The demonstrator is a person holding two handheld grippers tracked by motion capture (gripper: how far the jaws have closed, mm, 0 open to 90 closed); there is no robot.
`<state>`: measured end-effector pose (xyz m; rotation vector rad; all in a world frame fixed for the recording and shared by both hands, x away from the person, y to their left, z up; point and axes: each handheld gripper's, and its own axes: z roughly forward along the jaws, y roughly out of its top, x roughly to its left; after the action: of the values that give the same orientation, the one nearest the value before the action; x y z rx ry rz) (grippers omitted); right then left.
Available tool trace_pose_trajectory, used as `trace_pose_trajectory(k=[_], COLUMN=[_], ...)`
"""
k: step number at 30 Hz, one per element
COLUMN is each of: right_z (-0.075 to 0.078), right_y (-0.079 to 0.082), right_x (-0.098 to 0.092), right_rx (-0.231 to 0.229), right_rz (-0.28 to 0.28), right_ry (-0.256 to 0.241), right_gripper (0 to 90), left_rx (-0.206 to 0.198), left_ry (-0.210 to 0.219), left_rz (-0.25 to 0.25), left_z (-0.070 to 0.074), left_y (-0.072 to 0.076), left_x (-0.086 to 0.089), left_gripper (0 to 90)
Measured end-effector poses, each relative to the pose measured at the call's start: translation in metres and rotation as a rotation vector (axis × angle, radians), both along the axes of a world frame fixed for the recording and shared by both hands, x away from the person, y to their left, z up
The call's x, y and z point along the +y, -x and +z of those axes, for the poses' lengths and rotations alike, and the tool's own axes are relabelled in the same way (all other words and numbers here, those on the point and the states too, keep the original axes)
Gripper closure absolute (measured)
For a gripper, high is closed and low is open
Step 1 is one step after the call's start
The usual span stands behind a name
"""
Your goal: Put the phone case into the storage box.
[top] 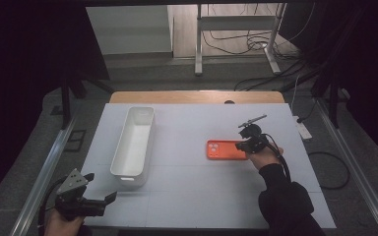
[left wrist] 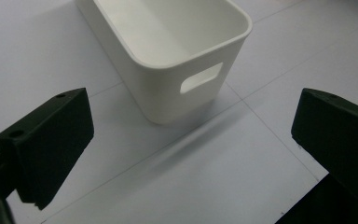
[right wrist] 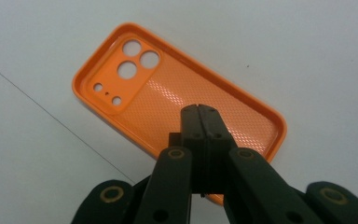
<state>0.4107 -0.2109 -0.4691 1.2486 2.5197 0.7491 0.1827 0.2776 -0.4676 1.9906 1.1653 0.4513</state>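
An orange phone case (top: pixel 225 150) lies flat on the white table, inside facing up, right of centre. My right gripper (top: pixel 248 145) is at its right end. In the right gripper view the jaws are pressed together, the right gripper (right wrist: pixel 199 112) shut with its tips over the case's (right wrist: pixel 158 88) textured inside; nothing shows between them. A long white bin (top: pixel 128 174) stands left of centre. My left gripper (top: pixel 101 187) is open near the front left corner. In the left gripper view the left gripper (left wrist: pixel 191 135) points at the bin's near end (left wrist: pixel 168 88), which has a handle slot.
The white mat covers a wooden table (top: pixel 197 96) whose far edge shows behind it. Cables and a metal stand's legs (top: pixel 198 59) are on the floor beyond. A white power strip (top: pixel 303 129) lies off the table's right side.
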Motion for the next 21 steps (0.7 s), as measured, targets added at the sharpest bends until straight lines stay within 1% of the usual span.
trace_pose_trajectory(k=[4, 5, 6, 8, 17, 21], right_z=[-0.008, -0.008, -0.012, -0.016, -0.023, -0.027], right_y=[0.000, 0.000, -0.001, -0.001, 0.000, 0.001], right_x=[-0.001, -0.001, -0.002, -0.003, -0.006, -0.007], right_rx=[0.008, 0.008, 0.019, 0.032, 0.051, 0.064], right_rz=[0.001, 0.001, 0.008, 0.008, 0.008, 0.010], right_ry=[0.013, 0.013, 0.028, 0.034, 0.053, 0.072], right_gripper=[89.3, 89.3, 89.3, 89.3, 89.3, 89.3], left_rx=[-0.001, -0.001, -0.001, -0.001, 0.000, -0.001], left_ry=[-0.003, -0.003, -0.004, -0.004, -0.005, -0.004], left_rz=[-0.001, -0.001, -0.003, -0.002, -0.003, -0.003], left_z=[0.000, 0.000, 0.000, 0.000, 0.000, 0.000], left_y=[0.000, 0.000, 0.000, 0.000, 0.000, 0.000], left_x=[0.000, 0.000, 0.000, 0.000, -0.001, -0.001], left_gripper=[0.0, 0.0, 0.0, 0.0, 0.0, 0.0])
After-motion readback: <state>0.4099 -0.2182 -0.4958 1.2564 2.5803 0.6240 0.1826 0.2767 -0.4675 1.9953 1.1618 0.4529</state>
